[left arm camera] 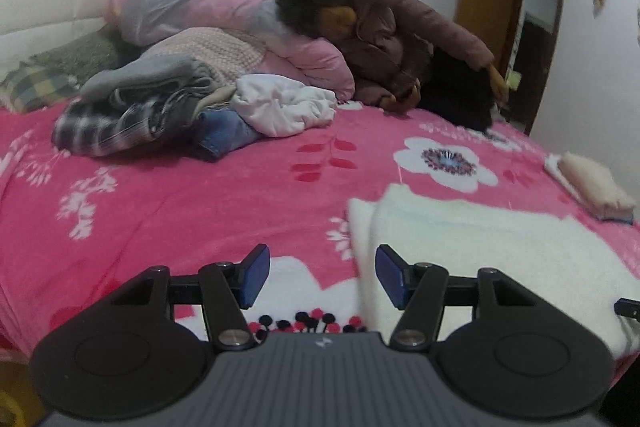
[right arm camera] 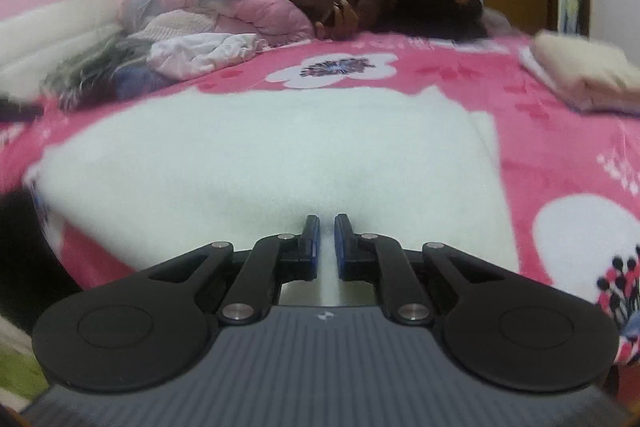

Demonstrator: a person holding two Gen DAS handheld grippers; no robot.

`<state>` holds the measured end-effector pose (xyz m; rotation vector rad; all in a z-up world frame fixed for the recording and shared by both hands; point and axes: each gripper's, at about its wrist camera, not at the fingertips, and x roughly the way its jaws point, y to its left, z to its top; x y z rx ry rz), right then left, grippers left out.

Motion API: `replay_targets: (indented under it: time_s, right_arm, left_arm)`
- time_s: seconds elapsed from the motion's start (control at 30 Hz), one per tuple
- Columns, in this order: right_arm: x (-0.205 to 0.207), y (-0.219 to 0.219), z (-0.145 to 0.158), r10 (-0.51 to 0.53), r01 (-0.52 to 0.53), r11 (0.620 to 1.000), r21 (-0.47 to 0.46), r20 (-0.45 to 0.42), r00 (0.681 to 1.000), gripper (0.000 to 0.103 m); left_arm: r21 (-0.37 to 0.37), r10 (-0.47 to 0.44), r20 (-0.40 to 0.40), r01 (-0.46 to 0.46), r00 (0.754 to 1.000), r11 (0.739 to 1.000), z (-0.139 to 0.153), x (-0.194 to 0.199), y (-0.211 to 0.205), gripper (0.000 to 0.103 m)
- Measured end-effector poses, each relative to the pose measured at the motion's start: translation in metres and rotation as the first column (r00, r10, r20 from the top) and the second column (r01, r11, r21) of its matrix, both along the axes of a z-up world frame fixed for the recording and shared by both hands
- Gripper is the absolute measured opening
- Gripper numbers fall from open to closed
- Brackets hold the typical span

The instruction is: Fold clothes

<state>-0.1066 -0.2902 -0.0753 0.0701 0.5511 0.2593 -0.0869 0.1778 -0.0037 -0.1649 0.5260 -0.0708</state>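
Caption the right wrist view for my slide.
Right gripper pinching the near edge of a white fleece garment on a pink floral blanket.

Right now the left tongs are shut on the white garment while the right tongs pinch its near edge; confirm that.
Not quite: the left wrist view shows the left tongs open, beside the white garment. The right tongs do pinch its near edge.

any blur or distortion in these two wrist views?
Left wrist: strong fisheye bowing, dark corner vignette; the white garment edge smeared near the open left tongs. Right wrist: softer overall, clothes pile streaked by motion blur; right tongs sharp.
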Motion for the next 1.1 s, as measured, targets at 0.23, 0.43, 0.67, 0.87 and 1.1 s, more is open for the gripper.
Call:
replay_targets:
  time_s: [0.23, 0.43, 0.67, 0.87, 1.1]
  right_arm:
    - [0.005, 0.021, 0.019, 0.073, -0.078, 0.994, 0.074, 0.07, 0.995, 0.007]
    - [0.015, 0.044, 0.017, 0.099, -0.099, 0.995, -0.018, 0.057, 0.993, 0.009]
    - [0.026, 0.084, 0.012, 0.203, -0.202, 0.978, -0.045, 0.026, 0.979, 0.008]
    - [0.034, 0.078, 0.005, 0.201, -0.201, 0.98, -0.006, -0.005, 0.98, 0.008]
    - [0.03, 0.077, -0.004, 0.173, -0.174, 0.983, 0.055, 0.018, 0.985, 0.008]
  left_arm:
    - [-0.101, -0.007, -0.014, 0.005, 1.0, 0.995, -0.012, 0.001, 0.009, 0.059]
    - [-0.169, -0.034, -0.019, 0.03, 0.999, 0.985, -0.024, -0.004, 0.011, 0.058]
    - [-0.244, -0.108, -0.005, 0.103, 0.994, 0.964, -0.033, -0.005, -0.002, 0.058]
    - [-0.287, -0.29, 0.068, 0.297, 0.955, 0.911, -0.038, -0.01, -0.037, 0.06]
    - [-0.332, -0.266, -0.027, 0.242, 0.964, 0.912, -0.09, 0.0, -0.044, 0.048]
